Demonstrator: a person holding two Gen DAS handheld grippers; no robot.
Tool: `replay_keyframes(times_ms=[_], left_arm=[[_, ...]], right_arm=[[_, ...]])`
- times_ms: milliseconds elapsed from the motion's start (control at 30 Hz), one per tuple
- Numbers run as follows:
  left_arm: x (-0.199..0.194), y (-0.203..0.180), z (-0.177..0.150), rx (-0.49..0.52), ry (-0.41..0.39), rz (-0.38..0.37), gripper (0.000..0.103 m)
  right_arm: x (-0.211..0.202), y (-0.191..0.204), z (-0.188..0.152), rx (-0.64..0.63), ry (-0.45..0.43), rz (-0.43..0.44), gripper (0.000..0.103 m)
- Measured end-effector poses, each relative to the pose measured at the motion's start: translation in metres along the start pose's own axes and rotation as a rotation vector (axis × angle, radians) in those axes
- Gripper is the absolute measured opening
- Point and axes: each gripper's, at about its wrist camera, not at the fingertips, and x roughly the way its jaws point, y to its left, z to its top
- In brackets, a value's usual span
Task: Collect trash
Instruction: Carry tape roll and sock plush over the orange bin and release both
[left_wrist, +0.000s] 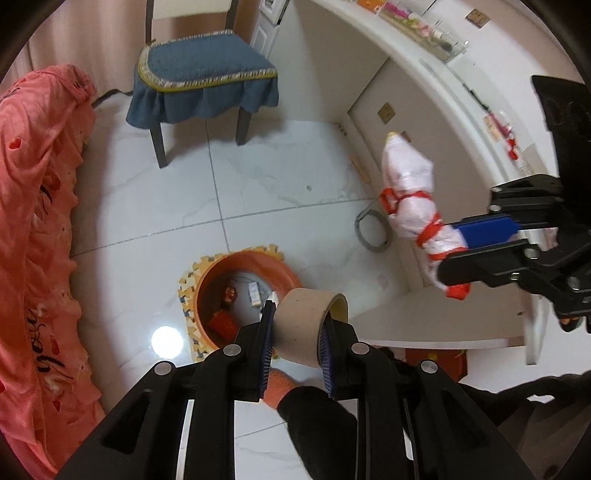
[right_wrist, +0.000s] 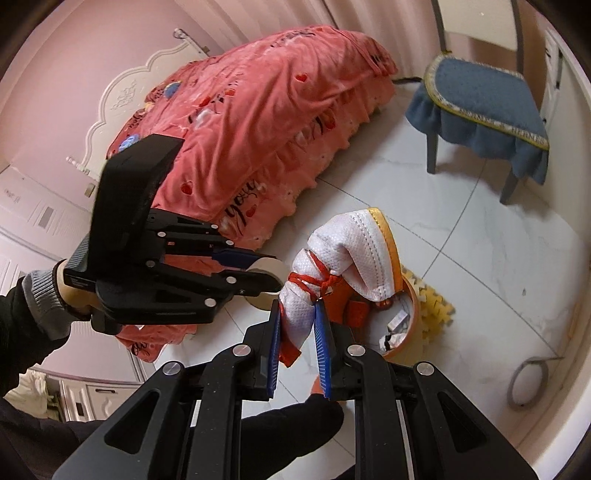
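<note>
Left wrist view: nearest, left gripper (left_wrist: 297, 343) pinching a cardboard roll (left_wrist: 312, 325) by its wall, one pad outside, one inside the core, roll held just above and right of the orange bin (left_wrist: 284, 275). Inside the bin, a red packet and small white scraps. Bin standing on a yellow foam mat (left_wrist: 184, 291) on white tiles. Right of the bin, right gripper (left_wrist: 476, 240) clamped sideways on a white bundle (left_wrist: 406, 192) tied with red cord, bundle raised off the floor, well above bin level. Grey ring (left_wrist: 364, 232) lying on the floor between bin and bundle. Beyond the bin, blue chair (left_wrist: 207, 70); left of the bin, pink bedspread (left_wrist: 37, 206); far right, curved white counter (left_wrist: 443, 92). Right wrist view: nearest, right gripper (right_wrist: 297, 341) pressed onto the bundle (right_wrist: 347, 243) at its narrow tied end, yellow-edged top flopping over the bin (right_wrist: 412, 310). Left of the bin, left gripper (right_wrist: 255, 273) gripping the roll (right_wrist: 267, 267), gloved hand (right_wrist: 48, 295) behind it. Bedspread (right_wrist: 258, 122) beyond the bin, chair (right_wrist: 476, 103) far right.
</note>
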Motion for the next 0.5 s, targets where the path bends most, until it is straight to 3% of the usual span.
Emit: replay_keyframes(times_ms=[67, 500], left_arm=[[0.007, 0.003, 0.001, 0.004, 0.015, 0.019, 0.054], [0.002, 0.011, -0.005, -0.004, 0.036, 0.007, 0.055]], right_arm=[[0.007, -0.004, 0.001, 0.013, 0.007, -0.002, 0.018], [0.034, -0.01, 0.006, 0.035, 0.05, 0.001, 0.021]])
